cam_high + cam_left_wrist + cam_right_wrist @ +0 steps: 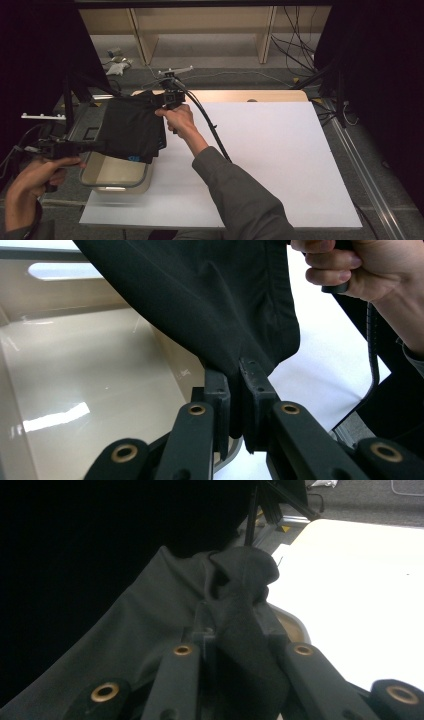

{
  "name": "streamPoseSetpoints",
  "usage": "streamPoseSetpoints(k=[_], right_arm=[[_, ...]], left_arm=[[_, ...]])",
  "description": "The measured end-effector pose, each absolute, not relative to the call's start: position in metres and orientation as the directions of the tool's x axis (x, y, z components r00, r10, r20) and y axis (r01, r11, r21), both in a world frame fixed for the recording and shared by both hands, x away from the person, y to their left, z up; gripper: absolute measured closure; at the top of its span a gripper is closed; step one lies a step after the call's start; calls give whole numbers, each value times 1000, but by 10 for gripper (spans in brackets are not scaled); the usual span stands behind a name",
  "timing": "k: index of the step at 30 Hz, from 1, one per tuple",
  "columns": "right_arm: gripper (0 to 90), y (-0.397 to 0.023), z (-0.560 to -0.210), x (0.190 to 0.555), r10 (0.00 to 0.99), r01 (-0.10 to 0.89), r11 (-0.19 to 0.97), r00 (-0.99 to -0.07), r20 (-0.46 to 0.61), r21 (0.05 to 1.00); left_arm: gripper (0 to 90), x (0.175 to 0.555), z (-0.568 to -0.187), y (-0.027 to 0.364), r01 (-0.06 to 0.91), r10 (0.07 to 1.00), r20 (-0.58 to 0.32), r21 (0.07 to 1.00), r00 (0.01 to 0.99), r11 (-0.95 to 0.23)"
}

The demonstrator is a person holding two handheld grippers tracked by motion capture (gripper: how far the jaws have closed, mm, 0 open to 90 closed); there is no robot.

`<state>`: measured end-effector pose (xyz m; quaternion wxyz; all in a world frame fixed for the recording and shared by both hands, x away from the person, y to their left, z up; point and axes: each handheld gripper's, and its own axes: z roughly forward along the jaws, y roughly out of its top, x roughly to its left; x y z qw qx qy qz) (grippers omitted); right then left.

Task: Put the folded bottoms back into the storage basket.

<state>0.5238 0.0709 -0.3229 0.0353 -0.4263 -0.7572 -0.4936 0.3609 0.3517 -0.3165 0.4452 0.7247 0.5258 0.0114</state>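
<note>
High view shows the desk [280,165] under a white sheet, with a beige plastic bin [116,176] at its near left corner and a black cloth [131,131] stretched in the air above that bin, between the two hand-held grippers. Judging by how things lie, the work is about midway: the cloth is lifted clear and spread out over the bin, touching neither desk nor bin floor, so what remains is either lowering it in or carrying it away to be laid flat, and which of the two cannot be told. The bin interior looks bare in the left gripper view [85,405]. The left hand-held gripper [97,146] sits low and near the person, pointing level toward the cloth, its jaws clenched on the cloth's lower edge [235,385], which hangs just ahead of it. The right hand-held gripper [161,99] is farther out and higher, the right forearm reaching diagonally across the desk, and it grasps a bunched corner of the cloth [240,625] that mounds up between and over its jaws.
</note>
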Motion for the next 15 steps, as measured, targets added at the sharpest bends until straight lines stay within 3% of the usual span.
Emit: streamPoseSetpoints(k=[15], right_arm=[[769,89,-331,522,615,686,166,-633,469,708]], left_arm=[[833,358,-325,370,776,796,-458,630,394,-21]])
